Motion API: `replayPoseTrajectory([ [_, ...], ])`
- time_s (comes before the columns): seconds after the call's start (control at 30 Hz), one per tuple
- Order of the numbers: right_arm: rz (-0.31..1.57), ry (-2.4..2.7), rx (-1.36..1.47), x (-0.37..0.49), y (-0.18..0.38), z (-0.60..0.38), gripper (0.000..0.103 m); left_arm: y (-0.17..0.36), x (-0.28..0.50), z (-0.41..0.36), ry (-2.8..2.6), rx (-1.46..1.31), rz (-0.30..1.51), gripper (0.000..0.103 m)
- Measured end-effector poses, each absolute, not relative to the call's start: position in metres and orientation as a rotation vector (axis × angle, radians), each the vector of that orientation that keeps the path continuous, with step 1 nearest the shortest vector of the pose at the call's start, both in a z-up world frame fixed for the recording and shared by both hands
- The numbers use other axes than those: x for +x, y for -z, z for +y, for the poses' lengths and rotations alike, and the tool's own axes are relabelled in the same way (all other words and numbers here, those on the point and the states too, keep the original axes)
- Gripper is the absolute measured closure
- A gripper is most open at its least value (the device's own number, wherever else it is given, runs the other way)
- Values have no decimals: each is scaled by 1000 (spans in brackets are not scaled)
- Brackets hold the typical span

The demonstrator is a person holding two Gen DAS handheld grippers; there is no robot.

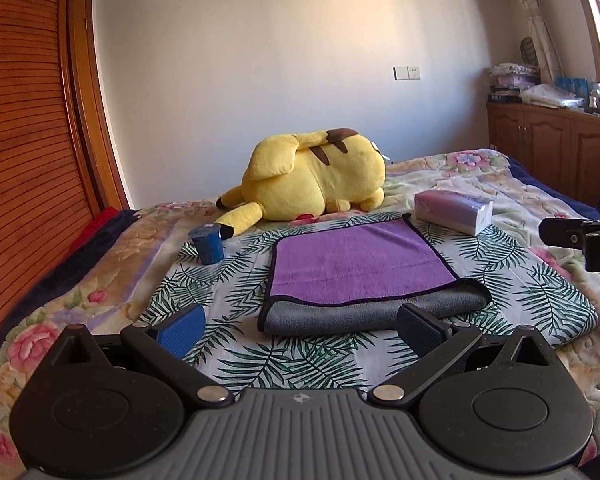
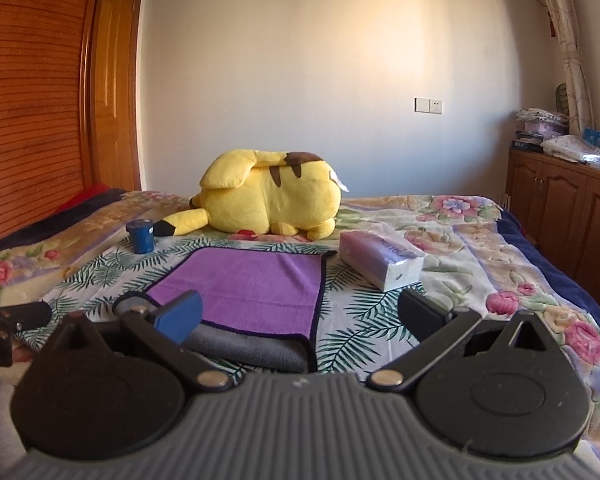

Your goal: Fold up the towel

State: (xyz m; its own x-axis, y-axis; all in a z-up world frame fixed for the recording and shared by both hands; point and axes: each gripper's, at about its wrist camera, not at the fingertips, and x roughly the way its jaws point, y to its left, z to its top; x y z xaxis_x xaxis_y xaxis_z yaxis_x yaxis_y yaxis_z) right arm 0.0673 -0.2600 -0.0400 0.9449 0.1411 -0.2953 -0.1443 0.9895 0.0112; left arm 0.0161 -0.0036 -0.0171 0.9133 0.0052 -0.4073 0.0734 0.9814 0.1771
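I am holding my left gripper (image 1: 300, 330) and right gripper (image 2: 300, 316) spread wide, gripping nothing, just before the folded purple towel (image 1: 356, 264) lying on the bed (image 1: 548, 300).

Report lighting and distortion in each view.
Left wrist: fisheye bends the wardrobe and the window frame, which is blown out; towel sharp. Right wrist: warm sun patch on wall, edges curved, towel evenly lit.
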Motion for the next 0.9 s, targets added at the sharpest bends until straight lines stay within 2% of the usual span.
replayPoseTrajectory([
  [0.57,363,-204,-54,101,49,-247,0,23,46,-3,73,189,474,0],
  [0.73,382,-226,-68,110,52,-244,0,25,59,-2,89,189,492,8],
  [0.9,402,-248,-80,120,56,-242,0,28,69,0,96,189,510,10],
])
